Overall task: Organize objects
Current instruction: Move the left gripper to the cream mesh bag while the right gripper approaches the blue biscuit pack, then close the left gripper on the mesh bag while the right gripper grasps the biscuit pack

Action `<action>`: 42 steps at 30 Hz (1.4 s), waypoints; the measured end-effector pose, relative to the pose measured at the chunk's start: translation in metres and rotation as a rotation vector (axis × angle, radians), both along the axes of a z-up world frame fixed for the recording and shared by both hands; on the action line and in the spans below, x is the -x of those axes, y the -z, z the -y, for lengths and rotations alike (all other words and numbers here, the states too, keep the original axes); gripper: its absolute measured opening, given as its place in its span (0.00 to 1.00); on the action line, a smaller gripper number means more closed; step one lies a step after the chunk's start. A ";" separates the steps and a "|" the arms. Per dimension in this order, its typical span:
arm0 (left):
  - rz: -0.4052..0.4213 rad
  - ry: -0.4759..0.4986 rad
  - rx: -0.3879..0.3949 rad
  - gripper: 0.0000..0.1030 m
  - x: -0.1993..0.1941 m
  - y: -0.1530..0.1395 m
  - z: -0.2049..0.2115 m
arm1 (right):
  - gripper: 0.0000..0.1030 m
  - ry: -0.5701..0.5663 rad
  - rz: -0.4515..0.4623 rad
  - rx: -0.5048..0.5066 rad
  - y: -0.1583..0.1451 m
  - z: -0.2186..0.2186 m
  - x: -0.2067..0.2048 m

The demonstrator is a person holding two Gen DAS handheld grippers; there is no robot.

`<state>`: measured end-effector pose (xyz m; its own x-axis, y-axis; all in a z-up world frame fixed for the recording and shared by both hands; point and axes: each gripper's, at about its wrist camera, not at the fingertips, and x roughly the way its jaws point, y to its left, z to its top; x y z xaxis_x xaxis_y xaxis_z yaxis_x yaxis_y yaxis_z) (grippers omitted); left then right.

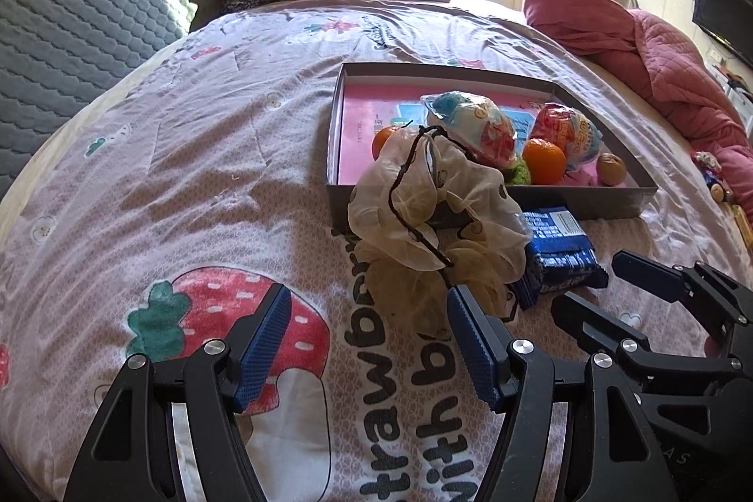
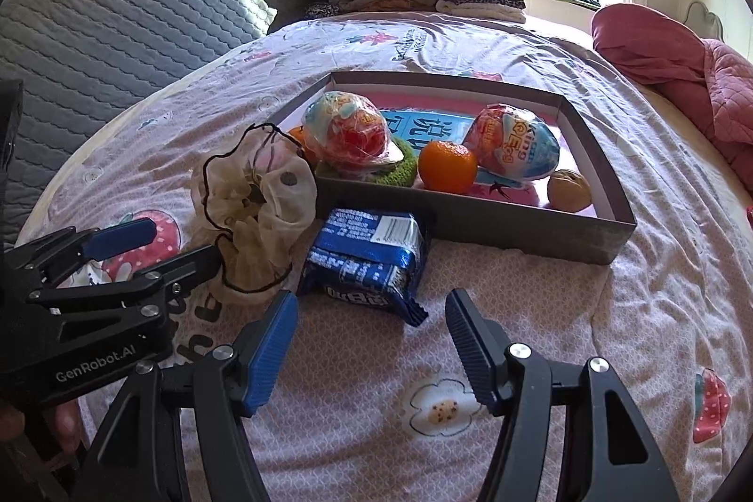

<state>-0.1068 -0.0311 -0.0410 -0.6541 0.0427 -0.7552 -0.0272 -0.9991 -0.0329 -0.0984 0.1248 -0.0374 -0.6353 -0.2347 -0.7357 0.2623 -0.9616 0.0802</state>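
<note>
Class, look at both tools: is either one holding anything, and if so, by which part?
Nothing is held. The left tool and right tool are both open and empty, short of the scrunchie and blue packet.

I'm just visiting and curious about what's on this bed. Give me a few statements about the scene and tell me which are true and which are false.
1. The blue snack packet lies inside the box. False: it lies on the bedspread, just outside the box's near wall.
2. Two wrapped toy eggs sit in the box: one on the left, another on the right. True.
3. The right gripper is clamped on the orange. False: its jaws are open and empty, and the orange sits in the box.
4. A cream scrunchie lies left of the blue packet. True.
5. The left gripper has open jaws with nothing held. True.
</note>
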 end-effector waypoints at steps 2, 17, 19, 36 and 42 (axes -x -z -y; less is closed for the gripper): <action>0.001 -0.002 -0.001 0.68 0.004 0.000 0.000 | 0.63 0.004 0.002 0.003 0.001 0.002 0.003; 0.006 -0.021 -0.053 0.68 0.037 0.001 0.015 | 0.69 0.045 0.034 0.036 0.014 0.004 0.027; 0.017 -0.023 -0.063 0.68 0.044 0.003 0.016 | 0.69 0.046 0.029 0.029 0.015 0.005 0.029; 0.009 -0.001 -0.130 0.55 0.063 0.013 0.022 | 0.60 0.028 0.025 0.061 0.018 0.002 0.039; 0.035 0.017 -0.161 0.18 0.061 0.018 0.021 | 0.55 0.027 0.021 0.109 0.018 -0.005 0.037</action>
